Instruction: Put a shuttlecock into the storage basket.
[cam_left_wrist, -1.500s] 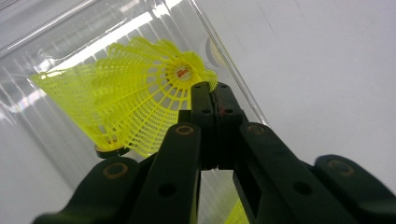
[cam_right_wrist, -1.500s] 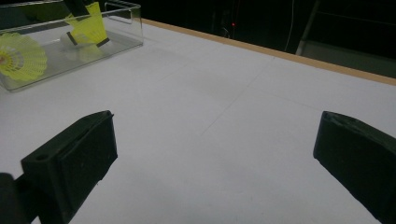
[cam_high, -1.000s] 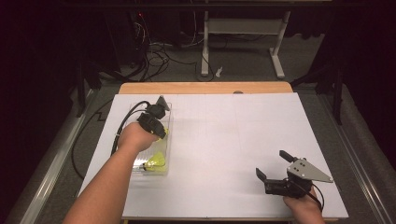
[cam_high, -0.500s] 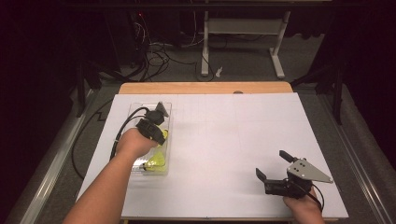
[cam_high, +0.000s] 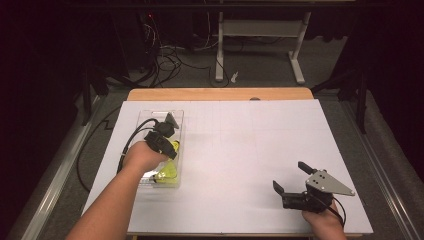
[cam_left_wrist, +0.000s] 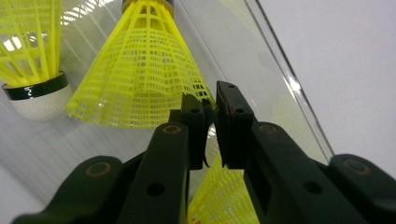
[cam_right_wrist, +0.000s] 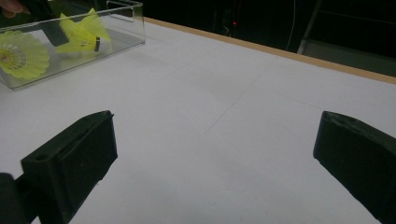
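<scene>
A clear plastic box (cam_high: 150, 114) lies at the table's left with yellow shuttlecocks (cam_high: 167, 175) in it. My left gripper (cam_high: 167, 142) reaches down into the box. In the left gripper view its jaws (cam_left_wrist: 212, 100) stand a narrow gap apart, having just been opening. The mesh skirt of one shuttlecock (cam_left_wrist: 135, 70) ends at the mouth of that gap, with no pad pressing on it. A second shuttlecock (cam_left_wrist: 32, 51) with a white cork lies to the left, and a third (cam_left_wrist: 224, 196) shows below the jaws. My right gripper (cam_high: 290, 176) rests near the front right, open and empty (cam_right_wrist: 215, 154).
White paper (cam_high: 250, 145) covers the table, with a wooden edge (cam_high: 220, 94) at the back. In the right gripper view the box (cam_right_wrist: 126, 18) stands far off at upper left. A black cable (cam_high: 127, 150) trails from the left gripper over the table's left side.
The left hand has drawn back slightly toward the table's near side inside the box. The right gripper has kept still.
</scene>
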